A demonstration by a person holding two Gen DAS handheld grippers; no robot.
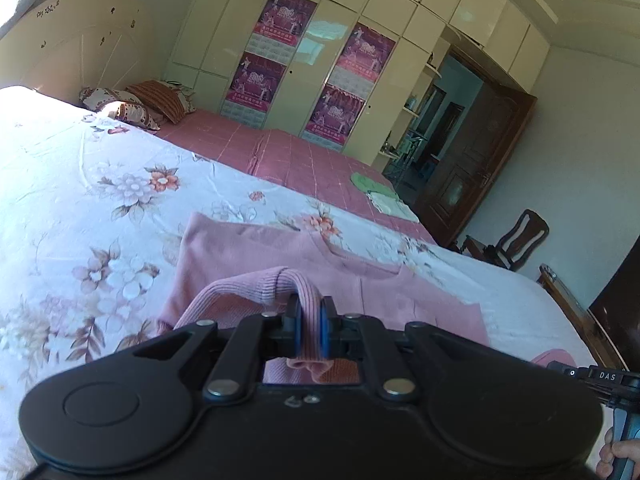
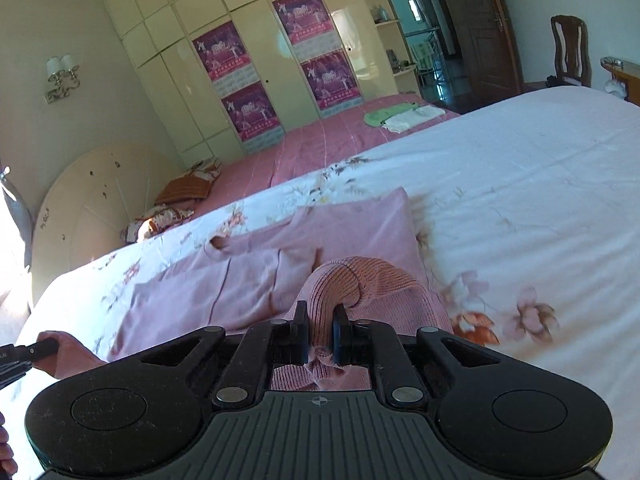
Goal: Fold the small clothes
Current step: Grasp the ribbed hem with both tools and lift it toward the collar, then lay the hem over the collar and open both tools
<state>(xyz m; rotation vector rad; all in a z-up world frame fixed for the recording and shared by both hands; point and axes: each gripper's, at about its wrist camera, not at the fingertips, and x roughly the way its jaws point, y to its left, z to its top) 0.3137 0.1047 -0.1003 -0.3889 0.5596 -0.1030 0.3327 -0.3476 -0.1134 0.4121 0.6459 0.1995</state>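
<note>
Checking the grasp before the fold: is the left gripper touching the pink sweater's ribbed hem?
Touching. The left wrist view shows the left gripper shut on the pink sweater, its ribbed hem pinched between both blue pads.

Pink ribbed garment (image 1: 280, 276), spread flat, hem lifted
</note>
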